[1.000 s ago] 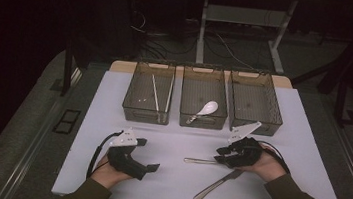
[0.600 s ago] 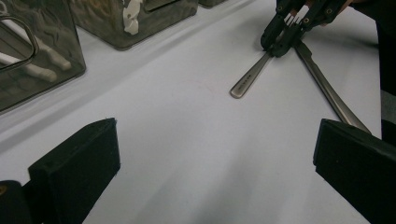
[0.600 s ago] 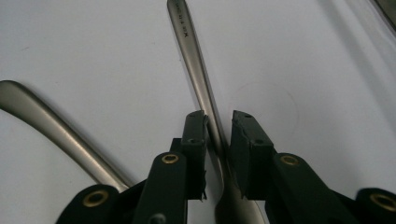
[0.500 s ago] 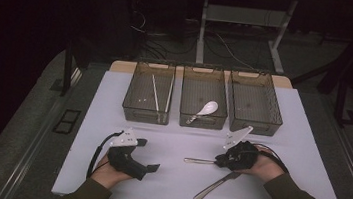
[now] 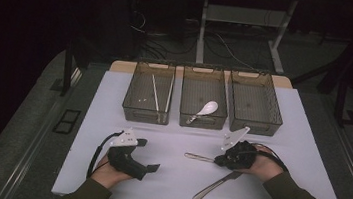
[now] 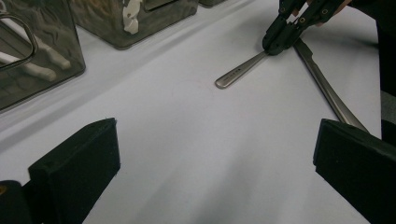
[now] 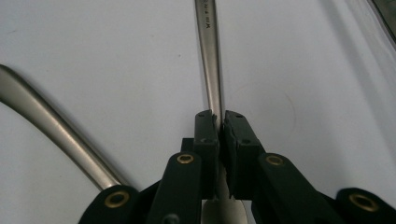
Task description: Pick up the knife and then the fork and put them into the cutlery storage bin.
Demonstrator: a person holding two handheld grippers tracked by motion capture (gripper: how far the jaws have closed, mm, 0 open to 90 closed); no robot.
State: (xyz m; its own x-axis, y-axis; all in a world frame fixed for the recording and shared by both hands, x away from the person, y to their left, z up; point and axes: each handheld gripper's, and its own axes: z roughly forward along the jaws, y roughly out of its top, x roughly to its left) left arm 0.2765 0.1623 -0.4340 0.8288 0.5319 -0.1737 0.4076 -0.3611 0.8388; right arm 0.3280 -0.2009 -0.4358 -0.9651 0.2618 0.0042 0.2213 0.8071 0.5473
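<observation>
A steel utensil (image 5: 198, 157) lies on the white table, its handle pointing left. My right gripper (image 5: 220, 160) is shut on its neck; in the right gripper view the jaws pinch the narrow shaft (image 7: 210, 56) at the gripper (image 7: 219, 126). The utensil's head is hidden under the gripper. A steel knife (image 5: 215, 187) lies diagonally just in front of it, also seen as the knife (image 7: 51, 126) and the knife (image 6: 327, 88). My left gripper (image 5: 148, 154) rests open at the front left with nothing between its jaws (image 6: 215, 177), facing the right gripper (image 6: 280, 39) and the utensil handle (image 6: 240, 70).
Three dark see-through bins stand in a row at the back. The left bin (image 5: 131, 102) holds chopsticks (image 5: 155, 93), the middle bin (image 5: 188, 88) holds a white spoon (image 5: 205, 110), and the right bin (image 5: 273, 115) stands beside it. Bare tabletop lies between the two grippers.
My right gripper has dipped slightly lower and tilted over the utensil. The left gripper, the utensil and the knife have stayed put.
</observation>
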